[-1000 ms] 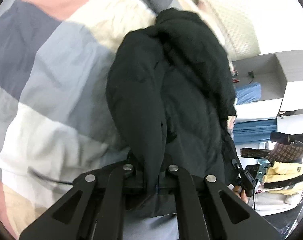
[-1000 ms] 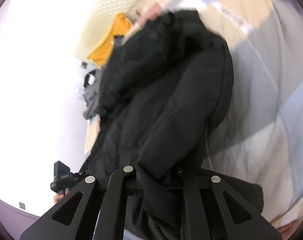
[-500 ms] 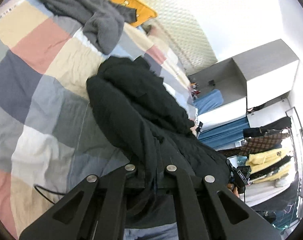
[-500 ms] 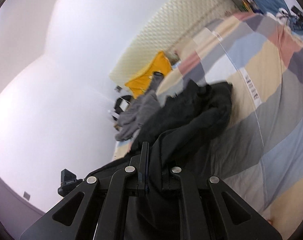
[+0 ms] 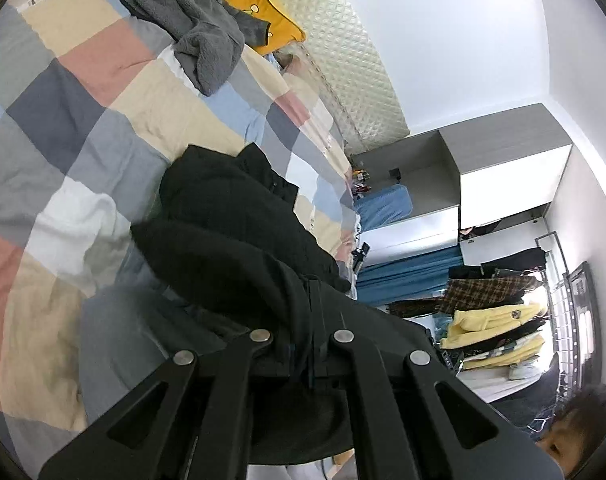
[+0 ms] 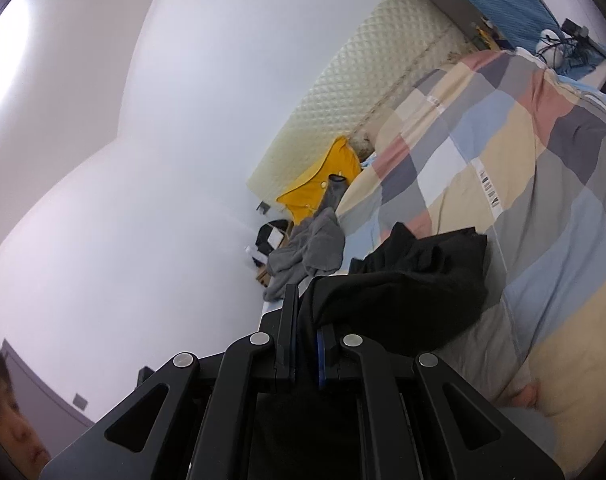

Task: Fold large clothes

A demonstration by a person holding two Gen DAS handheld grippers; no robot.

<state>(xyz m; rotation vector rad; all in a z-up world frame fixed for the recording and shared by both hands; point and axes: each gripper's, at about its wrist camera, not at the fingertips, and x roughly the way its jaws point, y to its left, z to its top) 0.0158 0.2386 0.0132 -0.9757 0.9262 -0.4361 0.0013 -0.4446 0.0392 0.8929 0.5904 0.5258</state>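
**Black coat gripped at both ends above the bed**

We see the bed (image 5: 83,128) first: its checked quilt of grey, pink, cream and blue squares fills most of the left wrist view and the right side of the right wrist view. A cream quilted headboard (image 5: 343,64) stands at the far edge of the bed, against a white wall.

We find the black coat (image 5: 239,232) bunched on the quilt near the middle of the bed, its near edge lifted toward both cameras. The same coat (image 6: 407,280) lies as a dark heap in the right wrist view.

A grey fleece garment (image 5: 183,28) lies crumpled near the headboard, well apart from the coat. A yellow cushion (image 5: 259,4) rests just beside it, touching the headboard. A clothes rack (image 5: 499,316) with yellow and checked garments stands beside the bed, below a grey wardrobe (image 5: 503,168).

We note the left tongs (image 5: 309,344) clamped on a fold of the coat, with fabric pinched between the fingers. The right tongs (image 6: 305,344) are likewise closed on the coat's edge, the cloth running up from between the fingers.
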